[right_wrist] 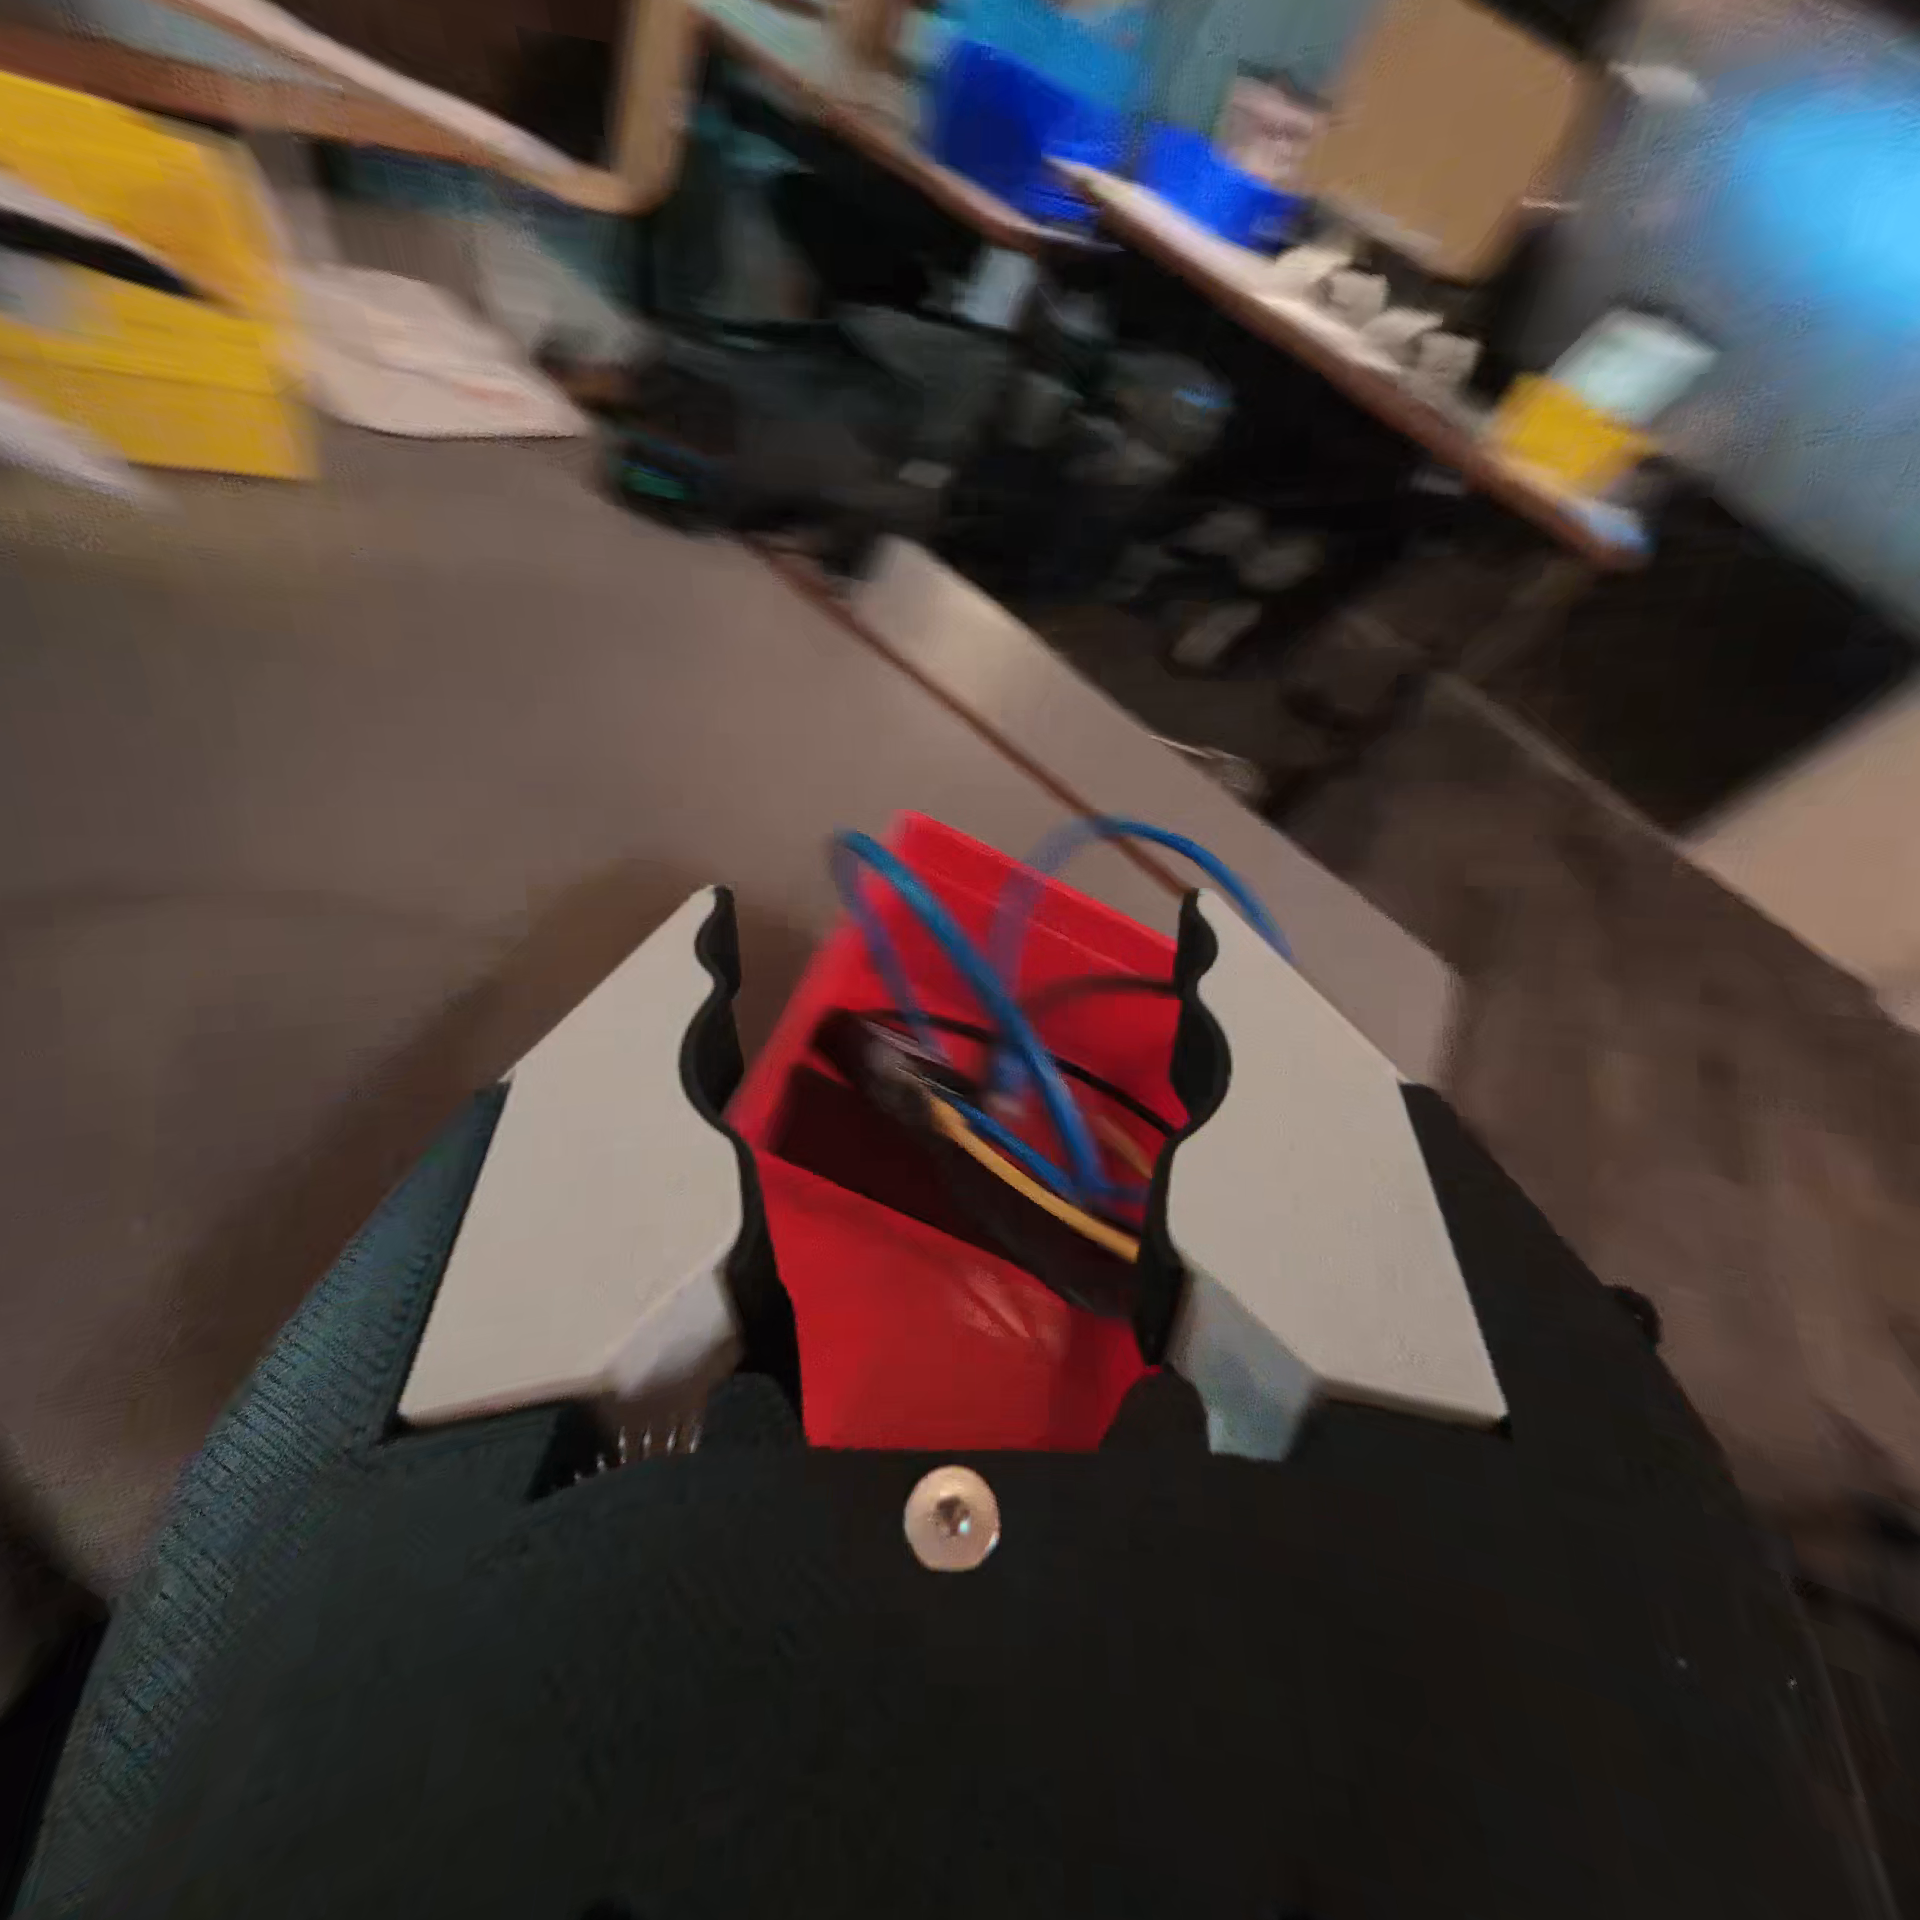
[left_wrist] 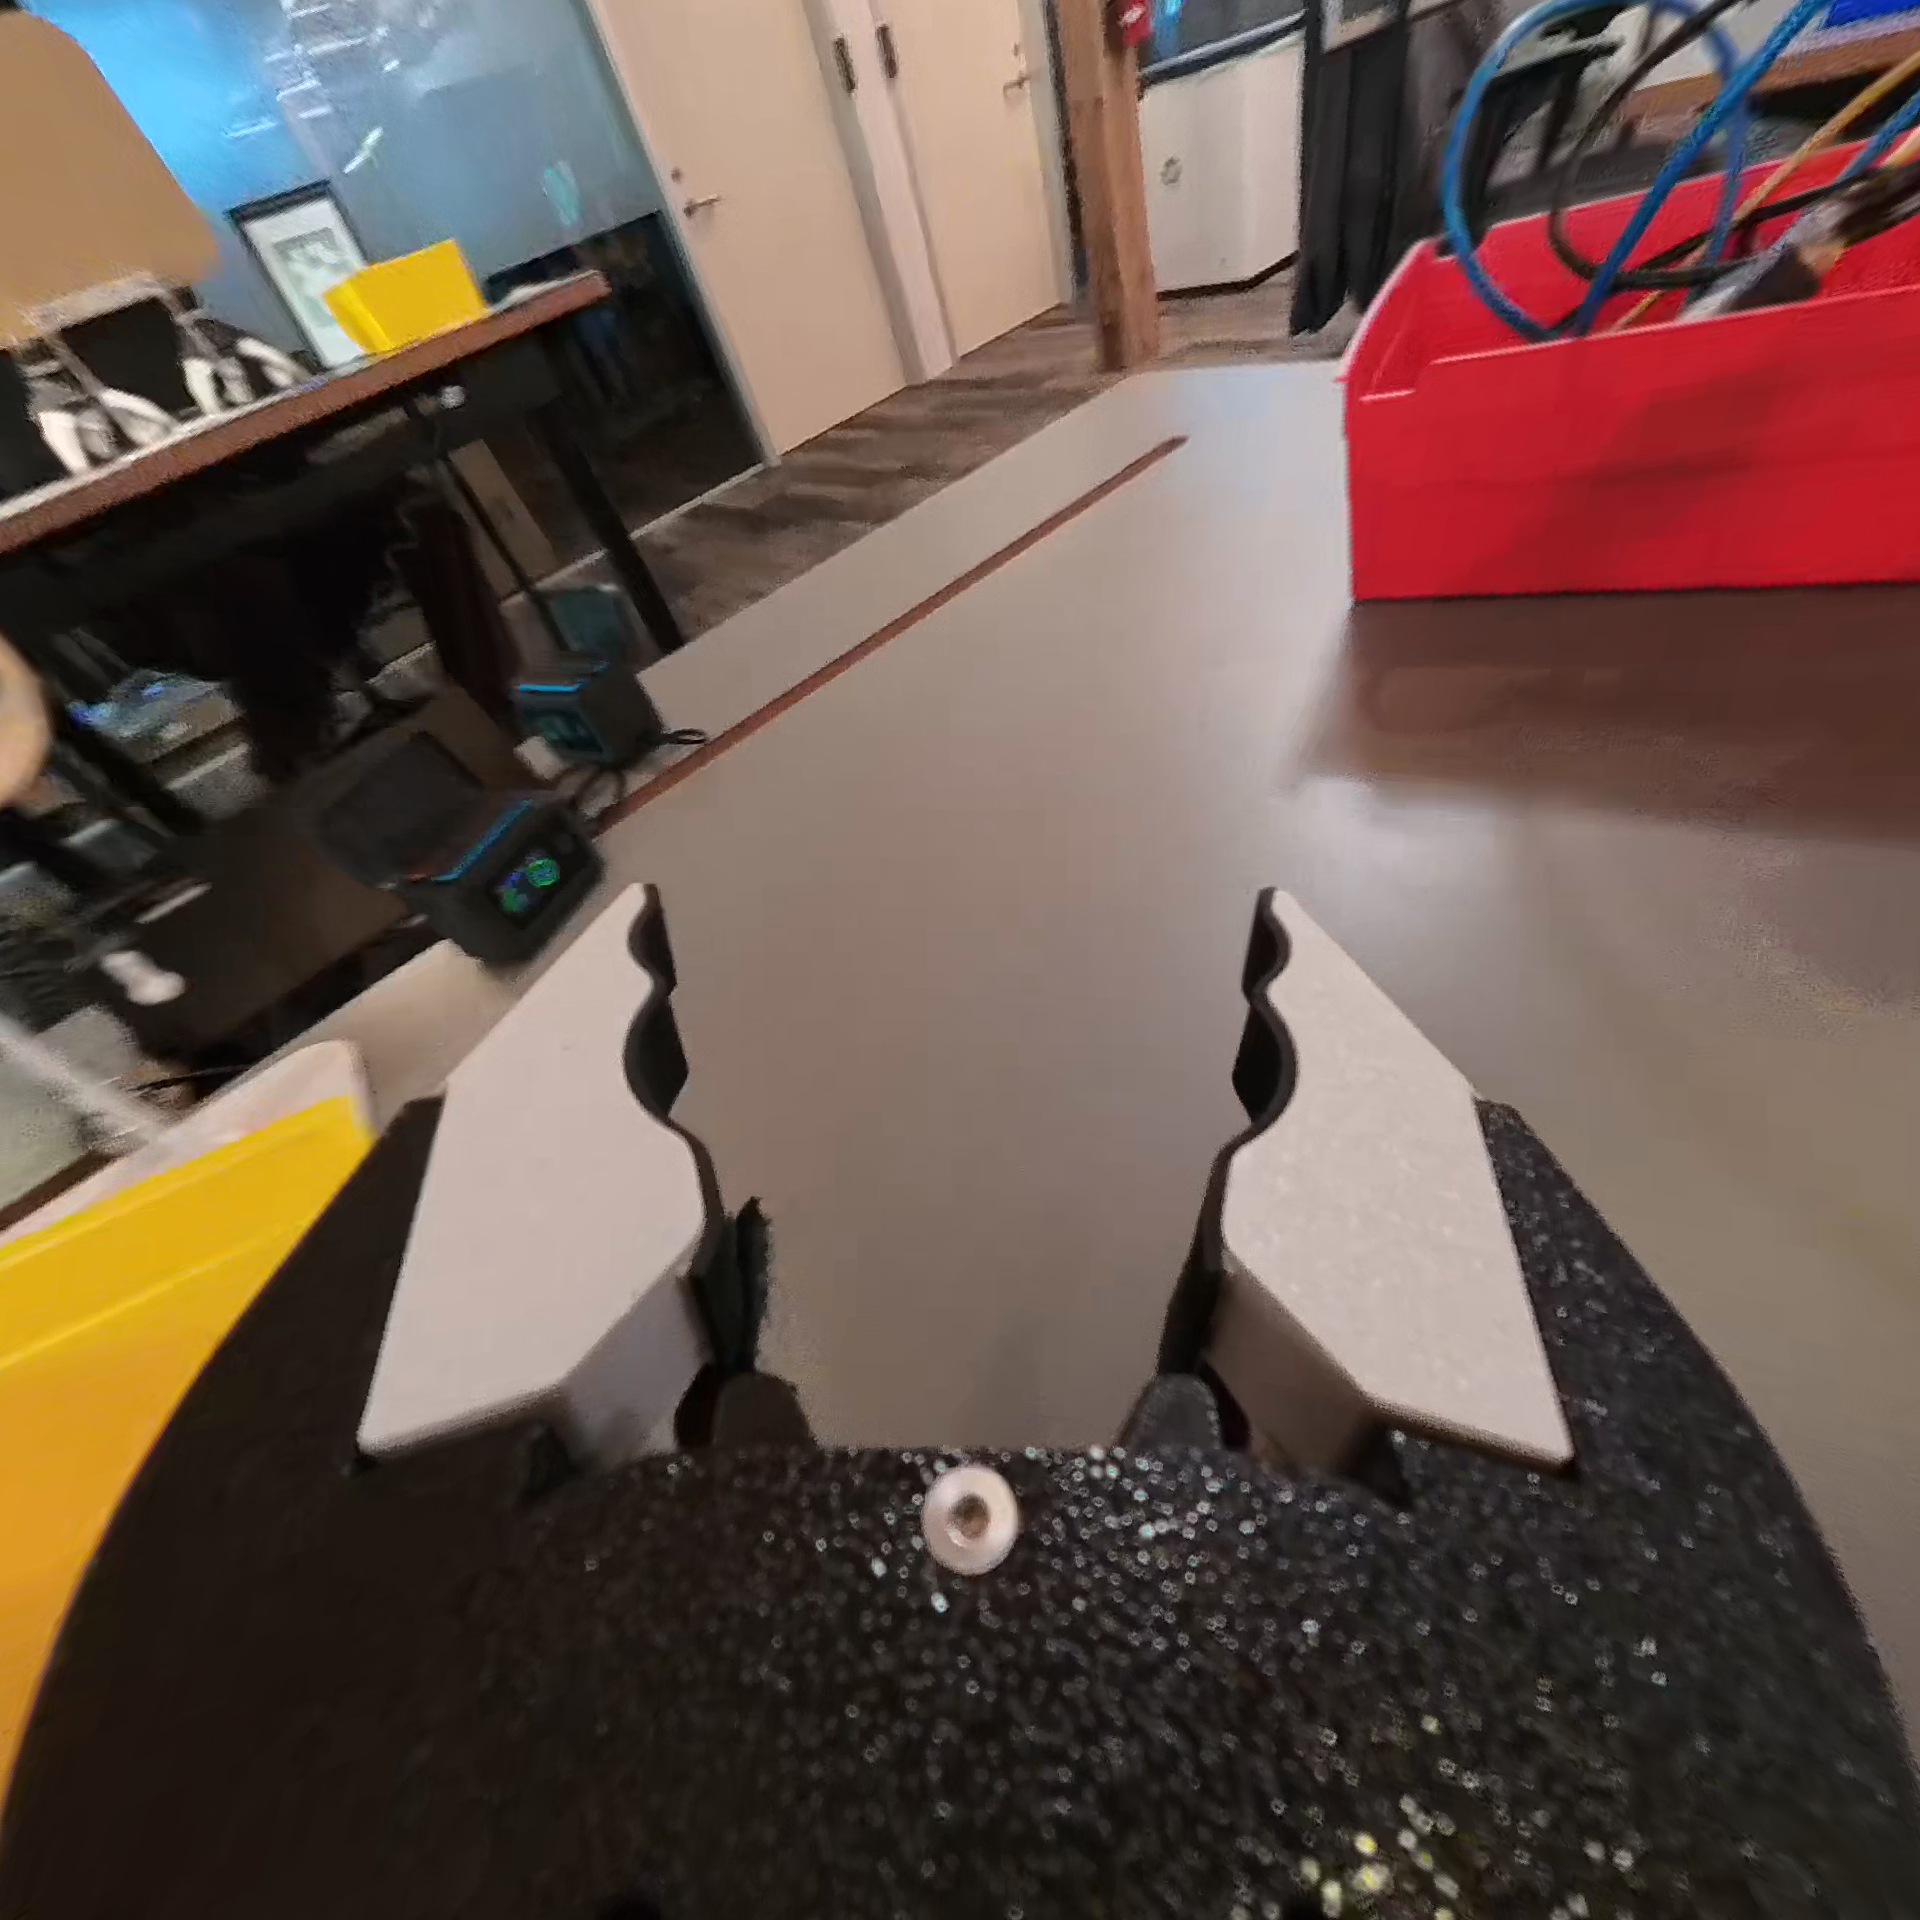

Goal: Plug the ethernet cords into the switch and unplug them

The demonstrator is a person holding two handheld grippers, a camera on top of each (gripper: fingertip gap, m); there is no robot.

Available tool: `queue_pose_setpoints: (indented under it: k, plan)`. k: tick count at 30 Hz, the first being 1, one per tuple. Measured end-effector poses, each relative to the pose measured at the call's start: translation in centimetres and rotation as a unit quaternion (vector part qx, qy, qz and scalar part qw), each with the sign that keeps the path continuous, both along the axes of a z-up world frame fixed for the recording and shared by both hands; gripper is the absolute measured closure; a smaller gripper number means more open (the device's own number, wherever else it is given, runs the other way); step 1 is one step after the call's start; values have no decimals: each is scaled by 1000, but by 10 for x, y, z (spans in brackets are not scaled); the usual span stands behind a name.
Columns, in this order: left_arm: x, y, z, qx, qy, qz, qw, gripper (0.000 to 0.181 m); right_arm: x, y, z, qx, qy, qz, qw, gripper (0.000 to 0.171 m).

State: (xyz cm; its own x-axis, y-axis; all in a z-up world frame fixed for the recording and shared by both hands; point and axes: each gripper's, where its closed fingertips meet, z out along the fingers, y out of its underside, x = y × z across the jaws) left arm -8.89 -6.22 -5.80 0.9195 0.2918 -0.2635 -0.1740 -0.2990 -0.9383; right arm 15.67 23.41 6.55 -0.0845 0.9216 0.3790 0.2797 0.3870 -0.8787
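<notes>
A red bin (left_wrist: 1621, 457) stands on the grey-brown table at the right of the left wrist view. Blue cords (left_wrist: 1496, 135), a black cord and a yellow cord (left_wrist: 1766, 166) loop out of it. My left gripper (left_wrist: 956, 904) is open and empty over bare table, left of the bin. In the blurred right wrist view, my right gripper (right_wrist: 954, 899) is open above the red bin (right_wrist: 914, 1330), which shows between its fingers. Inside lie a blue cord (right_wrist: 997, 997), a yellow cord (right_wrist: 1039, 1174) and a dark box-like thing (right_wrist: 862, 1132), perhaps the switch.
A yellow bin (left_wrist: 156, 1299) sits close at my left gripper's left. Another yellow bin (right_wrist: 135, 343) and papers (right_wrist: 436, 353) lie at the table's far side. The table edge (left_wrist: 883, 644) runs diagonally; black devices (left_wrist: 499, 883) stand on the floor beyond it.
</notes>
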Motion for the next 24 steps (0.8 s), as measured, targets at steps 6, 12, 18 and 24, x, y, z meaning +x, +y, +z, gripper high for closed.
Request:
queue_pose_setpoints:
  k: [6, 12, 18, 24]
  plan:
    - [-35, -97, 11, -132, -8, 178, 975, 53, 71, 131, -64, 0, -59, -245, 968, 85]
    - [-51, -228, -35, -351, -32, 299, 887, 55, 82, 180, -146, -49, -185, -257, 947, 79]
    - [-15, -246, -89, -373, -181, 213, 885, 139, 71, 188, -196, -114, -295, -219, 923, 112]
    - [-3, -257, -106, -443, -161, 193, 861, 170, 61, 188, -204, -52, -312, -202, 927, 145]
